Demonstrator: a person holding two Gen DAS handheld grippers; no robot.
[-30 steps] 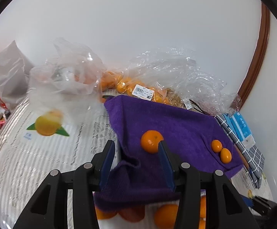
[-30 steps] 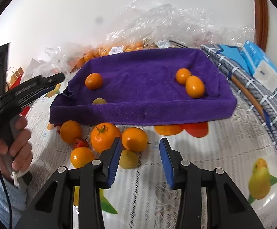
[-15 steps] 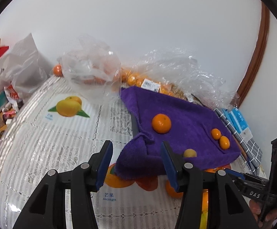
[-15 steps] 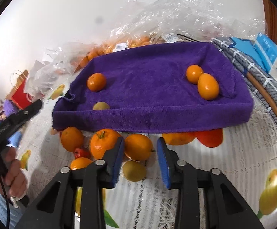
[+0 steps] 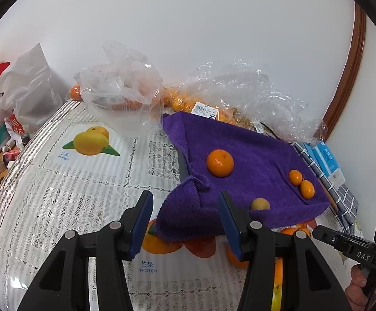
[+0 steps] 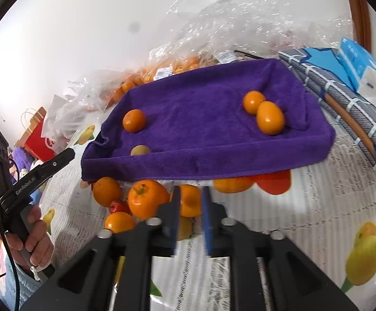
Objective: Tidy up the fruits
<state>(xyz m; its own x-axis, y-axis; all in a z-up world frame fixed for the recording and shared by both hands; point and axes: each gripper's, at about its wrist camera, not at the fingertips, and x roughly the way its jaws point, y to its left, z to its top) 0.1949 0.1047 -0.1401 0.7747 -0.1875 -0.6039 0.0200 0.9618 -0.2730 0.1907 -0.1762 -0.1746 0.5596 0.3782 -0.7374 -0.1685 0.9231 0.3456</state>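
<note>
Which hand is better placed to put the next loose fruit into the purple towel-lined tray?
Right. The right gripper is shut on a small orange citrus fruit just below the purple towel-lined tray. The left gripper is open and empty at the tray's corner.

Bright, even light; fisheye-warped edges

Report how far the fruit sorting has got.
Done: four fruits lie on the purple towel tray: a mandarin, a small yellowish fruit and two oval orange ones. In hand: the right gripper, whose jaws have just been closing, is clamped on an orange fruit. The left gripper is open, holding nothing. Left: the loose fruits before the tray.
</note>
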